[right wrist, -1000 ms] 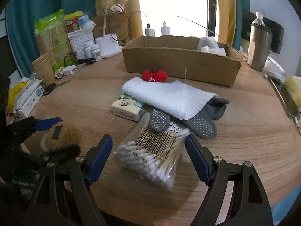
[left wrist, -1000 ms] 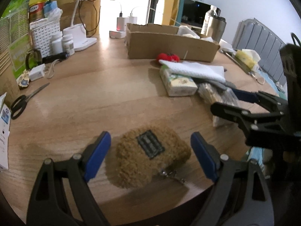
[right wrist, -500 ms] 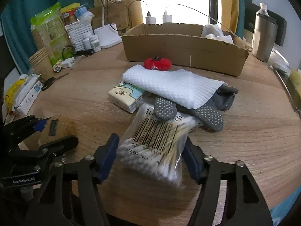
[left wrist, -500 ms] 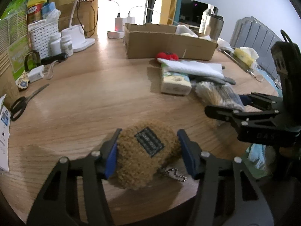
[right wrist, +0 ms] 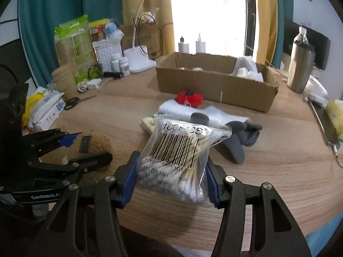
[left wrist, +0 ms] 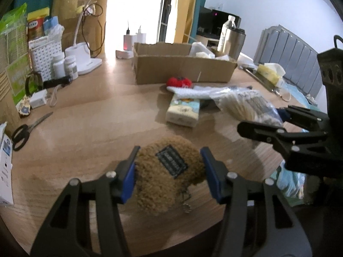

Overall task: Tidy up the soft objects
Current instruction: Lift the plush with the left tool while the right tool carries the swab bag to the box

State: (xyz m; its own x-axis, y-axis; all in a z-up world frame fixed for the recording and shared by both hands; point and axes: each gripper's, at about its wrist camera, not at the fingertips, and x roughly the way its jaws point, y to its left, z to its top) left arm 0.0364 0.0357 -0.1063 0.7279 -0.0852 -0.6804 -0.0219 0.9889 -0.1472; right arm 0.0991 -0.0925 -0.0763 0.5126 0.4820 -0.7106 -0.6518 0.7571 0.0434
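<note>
A second ago both pairs of jaws stood wide around their targets; now we have them closing in. Our left hand-held gripper (left wrist: 169, 171) has its blue pads pressed into the sides of the brown fuzzy pouch (left wrist: 169, 173), which sits at the near edge of the worktop (left wrist: 85, 128). Our right hand-held gripper (right wrist: 171, 175) is closing on the bag of cotton swabs (right wrist: 178, 156), pads against its sides, and the bag now looks tipped up off the wood. We judge both grasps made, so the carry comes next, likely to the cardboard box (right wrist: 214, 85) at the far side, which already holds some white things.

Between us and the box lie a white cloth (right wrist: 214, 112), grey socks (right wrist: 242, 137), a tissue pack (left wrist: 184, 111) and a red plush (right wrist: 189, 98). The round wooden worktop is cluttered along its far left with a lamp (right wrist: 139, 60), bottles and scissors (left wrist: 21, 132); a bright window and curtains stand behind.
</note>
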